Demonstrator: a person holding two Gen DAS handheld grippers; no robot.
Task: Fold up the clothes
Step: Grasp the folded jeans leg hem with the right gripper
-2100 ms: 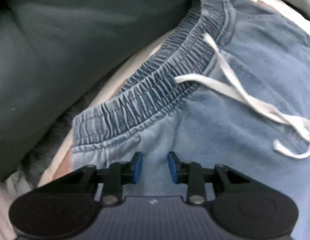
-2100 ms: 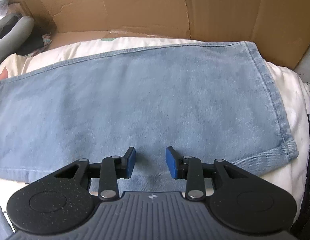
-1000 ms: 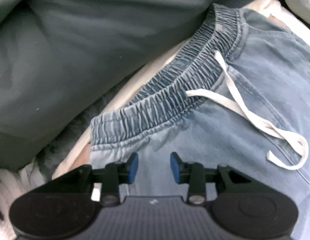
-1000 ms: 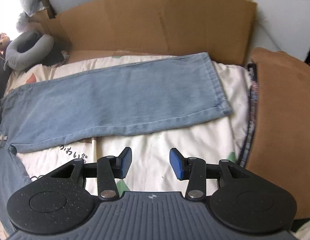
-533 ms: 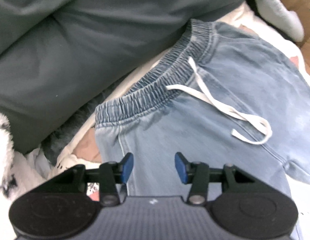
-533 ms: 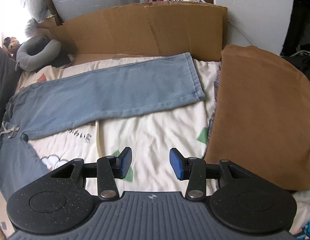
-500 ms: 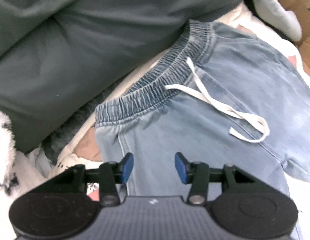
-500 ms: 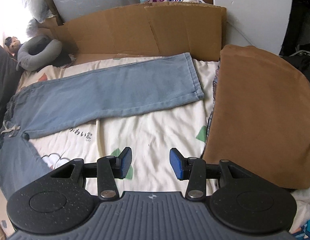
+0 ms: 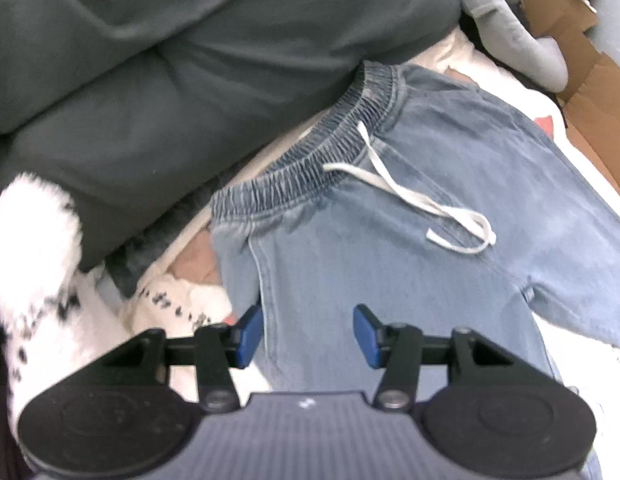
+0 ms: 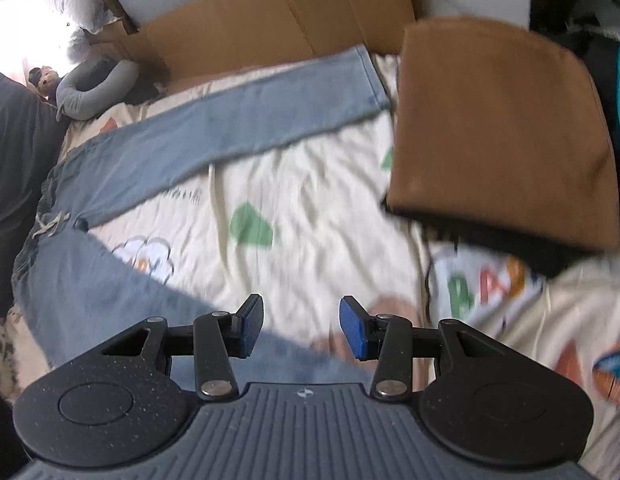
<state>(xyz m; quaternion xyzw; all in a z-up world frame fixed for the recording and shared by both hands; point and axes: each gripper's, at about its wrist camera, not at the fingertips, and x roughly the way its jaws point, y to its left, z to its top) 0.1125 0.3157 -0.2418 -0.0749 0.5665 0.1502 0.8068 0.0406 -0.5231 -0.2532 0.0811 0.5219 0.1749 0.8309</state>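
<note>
Light blue denim trousers lie spread on a printed cream sheet, legs apart. The elastic waistband and its white drawstring show in the left wrist view. My left gripper hovers above the near hip and side seam; its jaws are opening and the pads press on nothing. In the right wrist view the far leg stretches toward the cardboard and the near leg runs under my right gripper, which is open and empty above that leg's edge.
A dark grey cushion lies behind the waistband. A white spotted fluffy thing is at the left. A brown folded garment sits on the right of the sheet. Cardboard walls the far side, with a grey neck pillow at the far left.
Both grippers have pulled back and risen, so more of the trousers shows. The left jaws stand wider. The right gripper has swung from the far leg over to the near leg.
</note>
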